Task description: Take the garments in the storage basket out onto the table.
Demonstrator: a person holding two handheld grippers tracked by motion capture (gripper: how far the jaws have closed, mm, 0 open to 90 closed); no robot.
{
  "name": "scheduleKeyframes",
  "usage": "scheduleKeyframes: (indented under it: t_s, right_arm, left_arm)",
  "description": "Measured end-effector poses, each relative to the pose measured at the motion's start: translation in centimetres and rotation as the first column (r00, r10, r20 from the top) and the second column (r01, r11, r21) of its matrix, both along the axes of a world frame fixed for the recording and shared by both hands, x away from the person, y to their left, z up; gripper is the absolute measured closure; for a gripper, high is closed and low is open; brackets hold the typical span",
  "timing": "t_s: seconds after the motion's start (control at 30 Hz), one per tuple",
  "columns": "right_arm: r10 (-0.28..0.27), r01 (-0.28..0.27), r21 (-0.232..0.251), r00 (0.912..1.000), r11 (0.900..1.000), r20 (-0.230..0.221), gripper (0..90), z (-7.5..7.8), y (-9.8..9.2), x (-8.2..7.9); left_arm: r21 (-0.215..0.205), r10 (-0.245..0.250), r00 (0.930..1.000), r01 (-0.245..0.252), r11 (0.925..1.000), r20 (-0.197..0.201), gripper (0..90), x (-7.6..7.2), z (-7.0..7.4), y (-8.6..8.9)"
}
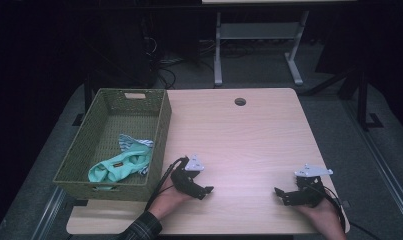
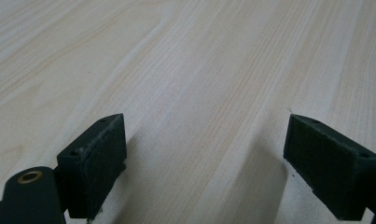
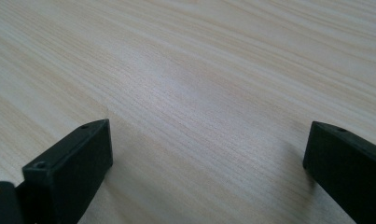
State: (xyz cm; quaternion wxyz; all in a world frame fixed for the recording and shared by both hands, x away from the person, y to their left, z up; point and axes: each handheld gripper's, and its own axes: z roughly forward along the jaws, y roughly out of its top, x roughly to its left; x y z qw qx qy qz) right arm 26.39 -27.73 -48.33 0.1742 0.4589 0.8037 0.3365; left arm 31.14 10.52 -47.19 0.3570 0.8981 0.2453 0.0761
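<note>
My left gripper (image 1: 207, 190) rests low on the wooden table (image 1: 239, 140) near its front edge, right of the basket, jaws pointing right. In the left gripper view it (image 2: 206, 154) stands open, only bare wood between its pads. My right gripper (image 1: 280, 193) lies at the front right, jaws pointing left toward the other one. Its own view shows the right gripper (image 3: 206, 163) open wide over bare tabletop. A green woven basket (image 1: 159, 131) sits at the table's left edge and holds a teal garment (image 1: 120, 165) and a striped cloth (image 1: 131, 142).
A round cable hole (image 1: 240, 101) is in the table near its far edge. Behind the table stands a grey desk frame (image 1: 256, 45) on dark floor. Cables trail from both grippers toward the front edge.
</note>
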Motion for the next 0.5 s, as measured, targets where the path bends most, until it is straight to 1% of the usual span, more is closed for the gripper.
scheduleKeyframes:
  t_s: [0.1,0.17,0.33,0.47,0.5]
  right_arm:
    - [0.0,0.0,0.0,1.0,1.0,0.0,0.8,0.0,0.0,0.0]
    - [0.0,0.0,0.0,1.0,1.0,-0.001,0.8,0.0,0.0,0.0]
    - [0.0,0.0,0.0,1.0,1.0,0.0,0.8,0.0,0.0,0.0]
    - [0.0,0.0,0.0,1.0,1.0,-0.001,0.8,0.0,0.0,0.0]
    - [0.0,0.0,0.0,1.0,1.0,0.0,0.8,0.0,0.0,0.0]
  left_arm:
    - [0.008,-0.001,0.9999,0.001,1.0,-0.015,12.4,0.1,0.2,-0.1]
    - [0.013,-0.003,1.0,0.003,0.9999,-0.008,12.4,0.1,0.3,-0.2]
    - [0.022,-0.006,0.9998,0.007,0.9997,-0.019,12.6,0.3,0.8,-0.3]
    - [0.029,-0.007,0.9999,0.007,0.9996,-0.013,12.9,0.4,1.2,-0.2]
    - [0.028,-0.001,0.9998,0.002,0.9996,-0.02,12.9,0.4,1.4,-0.1]
